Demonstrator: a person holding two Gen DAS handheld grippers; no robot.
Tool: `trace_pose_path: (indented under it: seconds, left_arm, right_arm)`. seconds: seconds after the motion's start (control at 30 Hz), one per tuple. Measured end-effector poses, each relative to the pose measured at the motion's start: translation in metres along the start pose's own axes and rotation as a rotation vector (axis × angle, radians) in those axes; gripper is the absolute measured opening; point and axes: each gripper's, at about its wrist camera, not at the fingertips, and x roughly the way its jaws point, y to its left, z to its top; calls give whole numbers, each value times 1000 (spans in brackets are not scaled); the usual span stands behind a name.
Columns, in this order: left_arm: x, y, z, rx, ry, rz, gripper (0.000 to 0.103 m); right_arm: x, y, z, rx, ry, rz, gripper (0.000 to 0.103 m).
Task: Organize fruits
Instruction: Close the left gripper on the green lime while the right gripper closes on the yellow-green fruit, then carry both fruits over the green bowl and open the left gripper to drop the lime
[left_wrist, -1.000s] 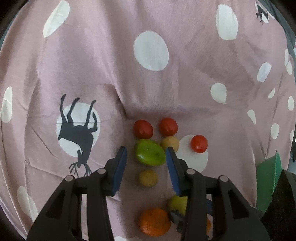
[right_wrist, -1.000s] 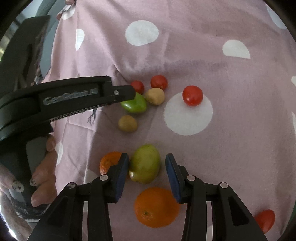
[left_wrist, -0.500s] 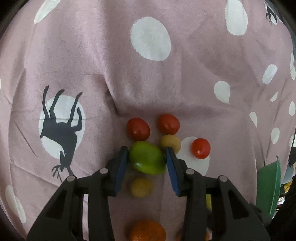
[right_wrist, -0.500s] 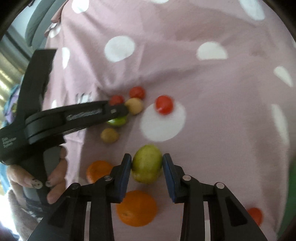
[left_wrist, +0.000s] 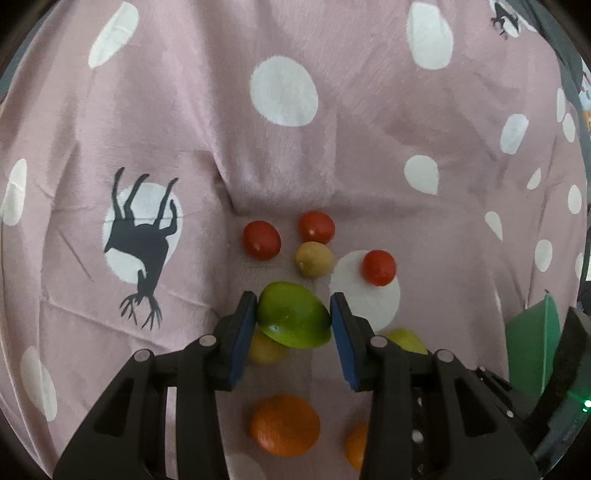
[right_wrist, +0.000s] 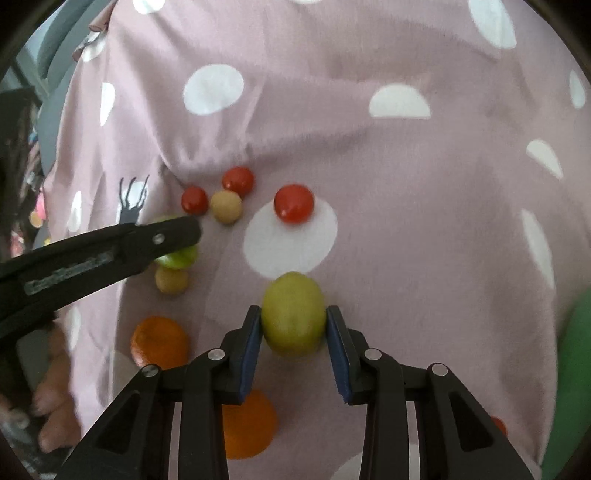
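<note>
My left gripper (left_wrist: 293, 319) is shut on a bright green mango (left_wrist: 293, 320) and holds it lifted above the pink spotted cloth (left_wrist: 332, 147). My right gripper (right_wrist: 293, 325) is shut on a yellow-green fruit (right_wrist: 293, 313), also lifted. On the cloth lie three red tomatoes (left_wrist: 261, 240), (left_wrist: 316, 227), (left_wrist: 379, 267), a brown kiwi (left_wrist: 314, 259), a second kiwi (left_wrist: 264, 349) under the mango, and two oranges (left_wrist: 285, 424), (left_wrist: 356, 445). The right wrist view shows the left gripper's arm (right_wrist: 92, 254) over the mango (right_wrist: 177, 256).
A green container (left_wrist: 532, 347) stands at the right edge, also at the right in the right wrist view (right_wrist: 572, 369). Another small red fruit (right_wrist: 498, 424) lies near it. The person's hand (right_wrist: 55, 398) holds the left gripper at lower left.
The left gripper closed on the green mango and lifted it toward the camera. The right gripper closed on the yellow-green fruit and raised it off the cloth.
</note>
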Motion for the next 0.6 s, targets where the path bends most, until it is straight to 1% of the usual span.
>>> trace_pose_path:
  seconds: [0.07, 0.17, 0.27, 0.37, 0.43, 0.53, 0.6]
  left_arm:
    - [-7, 0, -4, -1, -14, 0, 40]
    - [-19, -5, -10, 24, -29, -7, 41]
    - [-31, -12, -14, 47, -55, -25, 41]
    - [-36, -20, -16, 62, -64, -46, 41]
    - [-41, -24, -20, 72, -74, -45, 41]
    - [-48, -30, -26, 91, -87, -49, 41]
    - [-52, -35, -30, 110, -94, -60, 41]
  right_arm:
    - [0, -2, -1, 4, -2, 9, 36]
    - [-1, -2, -2, 24, -5, 16, 36]
    - [-15, -14, -5, 47, -27, 42, 36]
    - [-35, -23, -5, 74, -69, 60, 36]
    - [-48, -26, -8, 91, -101, 68, 36]
    - [-57, -26, -6, 119, -141, 69, 36]
    - [-65, -29, -12, 147, -167, 68, 36]
